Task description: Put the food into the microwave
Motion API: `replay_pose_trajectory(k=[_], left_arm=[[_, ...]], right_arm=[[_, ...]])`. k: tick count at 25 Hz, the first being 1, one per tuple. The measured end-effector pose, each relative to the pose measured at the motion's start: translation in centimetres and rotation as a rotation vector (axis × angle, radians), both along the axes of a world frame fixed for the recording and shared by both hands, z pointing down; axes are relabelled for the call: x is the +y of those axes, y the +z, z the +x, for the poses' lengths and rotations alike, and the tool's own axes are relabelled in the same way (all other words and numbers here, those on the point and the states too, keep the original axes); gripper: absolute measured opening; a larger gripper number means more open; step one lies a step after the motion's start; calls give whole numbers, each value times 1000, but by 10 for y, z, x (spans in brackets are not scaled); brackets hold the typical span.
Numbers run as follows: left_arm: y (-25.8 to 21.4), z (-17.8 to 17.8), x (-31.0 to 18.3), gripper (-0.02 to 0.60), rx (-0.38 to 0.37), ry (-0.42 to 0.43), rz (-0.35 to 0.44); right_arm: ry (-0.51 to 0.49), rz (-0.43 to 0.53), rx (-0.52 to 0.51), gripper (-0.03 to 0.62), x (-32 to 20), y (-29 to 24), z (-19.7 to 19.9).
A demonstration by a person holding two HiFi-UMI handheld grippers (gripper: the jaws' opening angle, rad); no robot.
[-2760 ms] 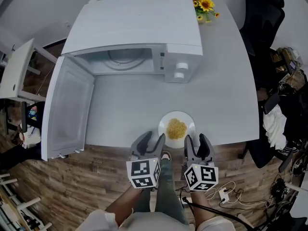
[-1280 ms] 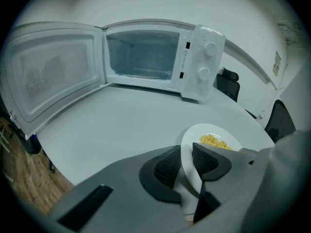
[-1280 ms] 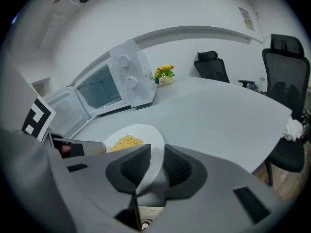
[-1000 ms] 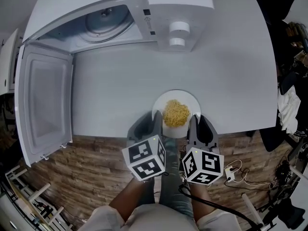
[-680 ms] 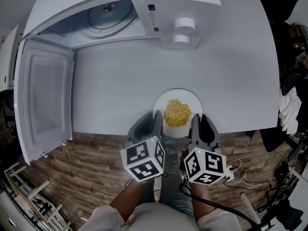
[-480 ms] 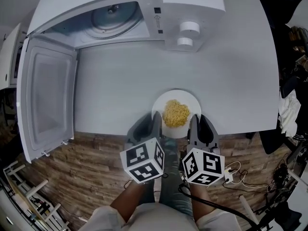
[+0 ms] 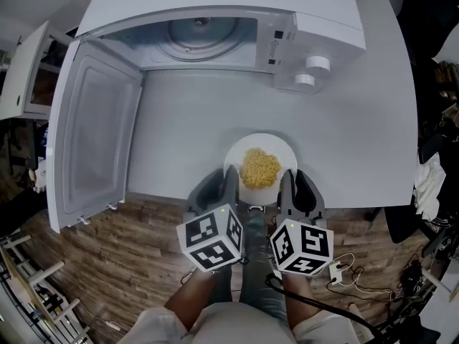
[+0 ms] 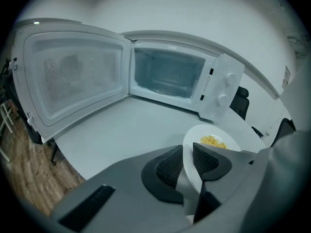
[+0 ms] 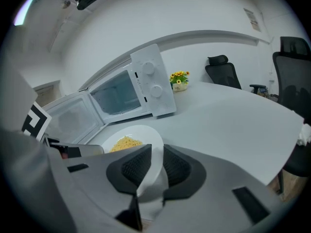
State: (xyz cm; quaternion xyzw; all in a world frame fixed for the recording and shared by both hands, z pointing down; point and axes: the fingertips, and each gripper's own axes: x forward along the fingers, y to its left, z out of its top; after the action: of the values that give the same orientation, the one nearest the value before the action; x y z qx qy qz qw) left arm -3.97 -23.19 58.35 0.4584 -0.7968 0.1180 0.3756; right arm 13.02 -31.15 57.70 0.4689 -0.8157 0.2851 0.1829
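Observation:
A white plate [image 7: 283, 149] with yellow noodles [image 7: 259, 168] hangs just over the table's front edge, gripped on both sides. My left gripper [image 7: 231, 181] is shut on its left rim and my right gripper [image 7: 288, 183] on its right rim. In the left gripper view the plate rim [image 8: 194, 140] runs between the pads of the left gripper [image 8: 190, 161], noodles [image 8: 214, 141] beyond. In the right gripper view, the right gripper [image 9: 154, 166] pinches the plate [image 9: 143, 135] the same way. The white microwave [image 7: 215, 20] stands open behind, its cavity [image 7: 204, 38] empty.
The microwave door [image 7: 90, 135] swings out to the left, past the white table's [image 7: 358, 120] front edge. A small pot of yellow flowers [image 9: 179, 79] stands right of the microwave. Black office chairs [image 9: 291, 76] sit beyond the table's right side. Wooden floor lies below me.
Both grippers have lifted the plate a little and carried it leftward relative to the microwave, so it lies nearer in line with the open cavity. The grip is unchanged.

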Motion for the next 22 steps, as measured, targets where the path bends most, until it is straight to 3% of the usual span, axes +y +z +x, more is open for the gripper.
replay_pose_trajectory(k=[9, 22], left_arm=[[-27, -59, 11, 433, -27, -69, 45], [-53, -152, -18, 434, -62, -116, 126]], right_arm=[[-70, 40, -36, 78, -1, -24, -64], [-123, 125, -73, 78, -38, -54, -163]])
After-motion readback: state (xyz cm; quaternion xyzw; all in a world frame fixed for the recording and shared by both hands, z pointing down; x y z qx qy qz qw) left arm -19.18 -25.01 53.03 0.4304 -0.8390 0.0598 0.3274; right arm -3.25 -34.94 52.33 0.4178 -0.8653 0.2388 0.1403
